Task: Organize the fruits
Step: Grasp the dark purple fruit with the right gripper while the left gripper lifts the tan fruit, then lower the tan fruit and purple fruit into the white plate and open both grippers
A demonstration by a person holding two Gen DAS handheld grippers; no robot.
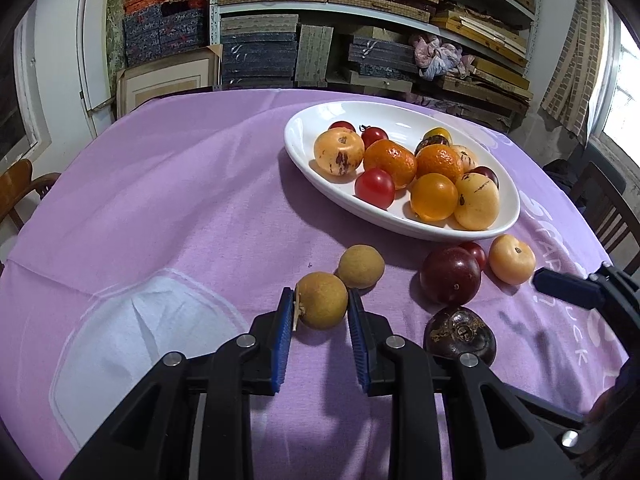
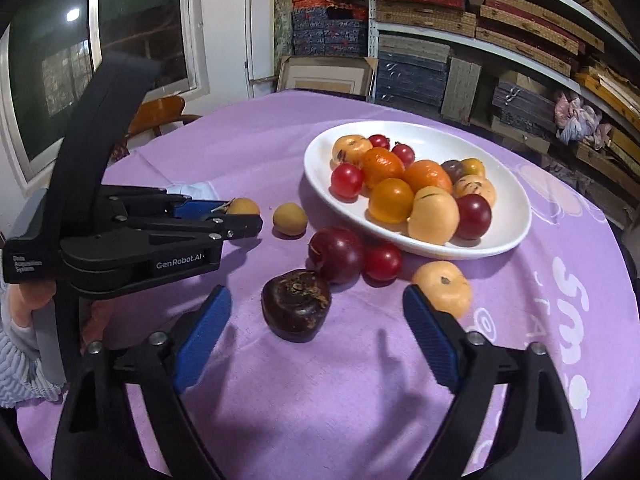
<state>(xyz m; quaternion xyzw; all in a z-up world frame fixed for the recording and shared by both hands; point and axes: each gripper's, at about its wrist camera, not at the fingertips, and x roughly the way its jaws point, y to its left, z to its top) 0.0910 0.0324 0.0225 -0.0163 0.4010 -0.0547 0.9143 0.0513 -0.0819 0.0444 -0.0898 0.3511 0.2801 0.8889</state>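
Note:
My left gripper point(image 1: 320, 295) is shut on a small tan longan point(image 1: 322, 300), low over the purple cloth; the right wrist view shows the same longan point(image 2: 243, 206) at its tips. A second longan point(image 1: 361, 266) lies just beyond it. My right gripper point(image 2: 316, 296) stands open, its blue pads on either side of a dark mangosteen point(image 2: 296, 304) and apart from it. Beyond that lie a dark red plum point(image 2: 337, 254), a cherry tomato point(image 2: 382, 262) and a pale orange fruit point(image 2: 444, 288). The white oval dish point(image 2: 516, 220) holds several tomatoes, tangerines and pale fruits.
A round table under a purple cloth point(image 1: 180, 200) carries everything. A white patch point(image 1: 132, 340) marks the cloth at the near left. Shelves of stacked boxes point(image 1: 360, 20) fill the back wall. Wooden chairs point(image 1: 16, 188) stand at the table's sides. A person's hand point(image 2: 36, 296) holds the left gripper.

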